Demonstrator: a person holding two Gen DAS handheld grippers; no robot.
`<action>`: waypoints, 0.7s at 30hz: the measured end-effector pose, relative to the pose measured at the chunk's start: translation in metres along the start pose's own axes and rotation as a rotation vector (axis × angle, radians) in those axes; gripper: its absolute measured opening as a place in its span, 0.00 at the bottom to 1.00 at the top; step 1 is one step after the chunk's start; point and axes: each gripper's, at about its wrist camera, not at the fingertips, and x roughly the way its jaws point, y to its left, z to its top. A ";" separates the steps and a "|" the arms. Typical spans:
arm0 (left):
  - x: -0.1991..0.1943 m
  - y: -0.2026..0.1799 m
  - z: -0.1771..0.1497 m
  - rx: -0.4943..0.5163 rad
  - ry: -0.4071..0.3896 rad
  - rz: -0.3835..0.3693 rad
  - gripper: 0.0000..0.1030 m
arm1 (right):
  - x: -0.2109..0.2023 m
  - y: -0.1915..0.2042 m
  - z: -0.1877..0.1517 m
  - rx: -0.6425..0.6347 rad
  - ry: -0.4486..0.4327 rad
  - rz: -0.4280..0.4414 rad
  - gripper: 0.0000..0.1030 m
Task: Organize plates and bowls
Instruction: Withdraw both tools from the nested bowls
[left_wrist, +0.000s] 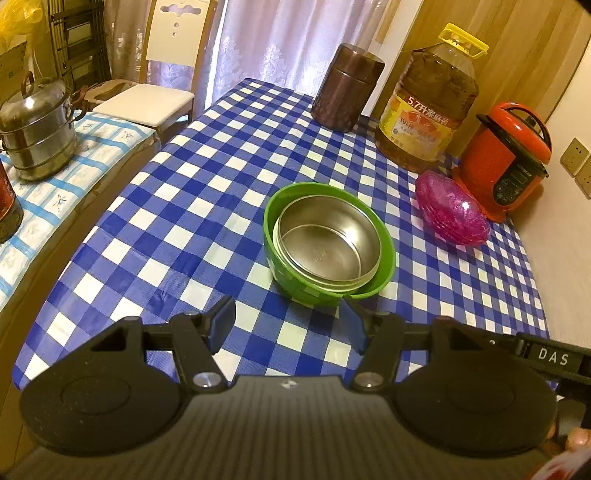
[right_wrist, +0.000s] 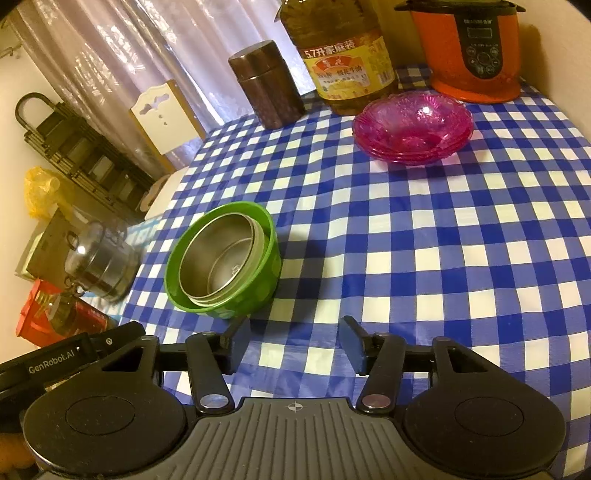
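Both tools empty, jaws apart: left tool (left_wrist: 288, 325), right tool (right_wrist: 295, 345). Steel bowls (left_wrist: 328, 243) nested in green bowl (left_wrist: 328, 291), pink plates (right_wrist: 413, 127) stacked far right, saving table (right_wrist: 443, 258) space.

Left hand-held gripper (left_wrist: 288, 325) and right hand-held gripper (right_wrist: 293, 345), low in frame, angle downward, jaws apart and empty.

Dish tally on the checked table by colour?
Green bowl: 1
Steel bowls, nested in the green one: 2, judging by the rims
Pink glass dishes, stacked: about 3; layers hard to separate
Total: about 6
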 end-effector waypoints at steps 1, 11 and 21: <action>0.001 0.000 0.001 0.001 0.001 0.000 0.56 | 0.001 -0.001 0.000 0.002 0.002 0.000 0.53; 0.018 0.001 0.009 0.004 0.008 0.005 0.56 | 0.014 -0.004 0.004 0.011 0.013 -0.010 0.53; 0.037 0.004 0.017 0.011 0.021 0.004 0.56 | 0.029 -0.001 0.011 0.010 0.025 -0.006 0.53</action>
